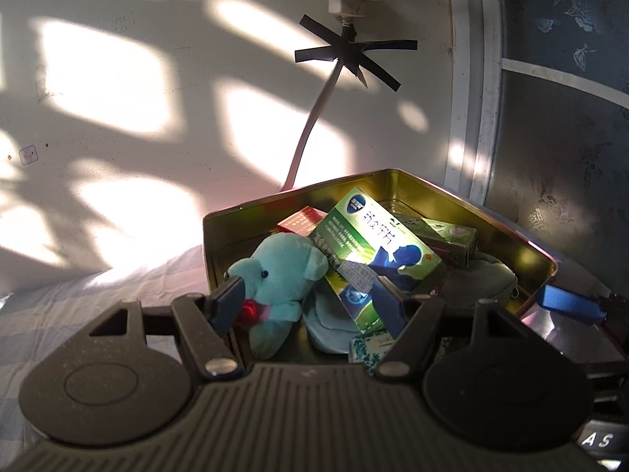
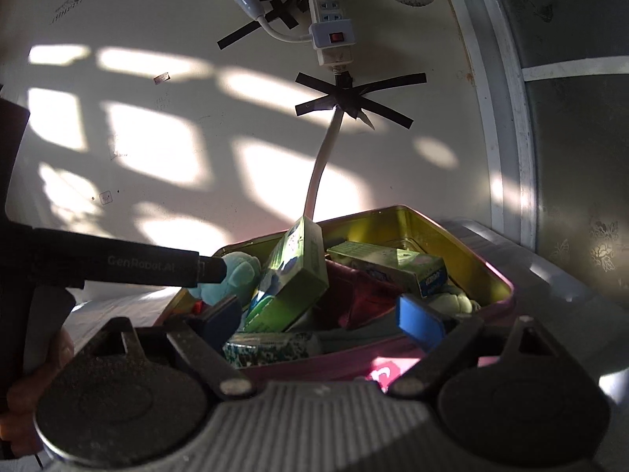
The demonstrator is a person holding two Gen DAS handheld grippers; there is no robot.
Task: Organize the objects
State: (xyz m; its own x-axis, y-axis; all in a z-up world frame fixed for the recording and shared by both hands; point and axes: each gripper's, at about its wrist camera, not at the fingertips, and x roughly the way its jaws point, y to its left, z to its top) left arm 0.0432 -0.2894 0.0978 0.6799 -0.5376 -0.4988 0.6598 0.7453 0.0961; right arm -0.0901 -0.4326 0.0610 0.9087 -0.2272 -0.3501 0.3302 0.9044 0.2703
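A gold-lined metal tin (image 1: pixel 464 204) sits on the bed, full of things: a teal plush bear (image 1: pixel 281 271), a large green box (image 1: pixel 373 242) lying tilted on top, a red box (image 1: pixel 300 220), a second green box (image 1: pixel 452 236) and a green patterned packet (image 1: pixel 367 348). My left gripper (image 1: pixel 308 305) is open, fingers over the tin's near edge around the bear and the box; it holds nothing. My right gripper (image 2: pixel 320 316) is open and empty over the tin's (image 2: pixel 452 236) near rim. The bear (image 2: pixel 236 271), large green box (image 2: pixel 293 279) and second box (image 2: pixel 389 265) show there too.
The tin rests on a pale checked bedsheet (image 1: pixel 78 306). Behind is a sunlit wall with a power strip (image 2: pixel 330 27) and a white cable (image 2: pixel 320 173) taped with black tape. A dark patterned panel (image 1: pixel 570 137) stands at the right. The left gripper's body (image 2: pixel 118 265) crosses the right wrist view.
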